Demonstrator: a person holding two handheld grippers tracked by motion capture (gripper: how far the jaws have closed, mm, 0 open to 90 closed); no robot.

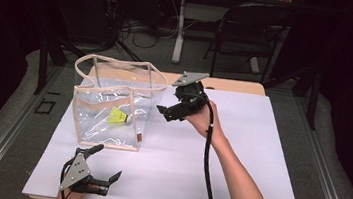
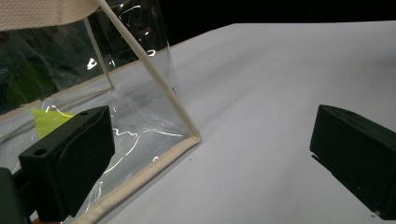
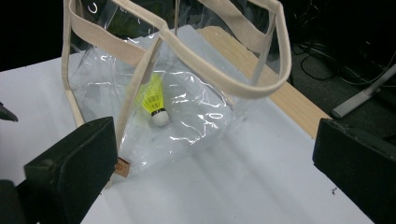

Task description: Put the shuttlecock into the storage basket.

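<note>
**Shuttlecock lies inside the clear tote, both grippers empty**

The white table (image 1: 239, 152) carries a clear plastic tote bag (image 1: 111, 104) with beige fabric trim, standing upright on the left half of the board, its mouth open and its two beige handles (image 3: 219, 79) arching over the top. A small tan label (image 3: 123, 167) sits at a lower corner of the bag.

The right gripper (image 1: 169, 112), held in the person's right hand (image 1: 203, 115), hangs above the table just to the right of the bag, pointing toward it. Its jaws are spread wide with nothing between them; in the right gripper view the bag stands beyond them, untouched.

The left gripper (image 1: 106, 163) sits low near the front edge of the table, in front of the bag. Its jaws are also spread apart and hold nothing; in the left gripper view the bag's near bottom corner lies just ahead of one jaw, though whether that jaw brushes the plastic is hard to tell.

The yellow shuttlecock (image 3: 155, 103) lies on the floor of the bag, its white cork end (image 3: 160, 118) pointing toward the right gripper.
</note>
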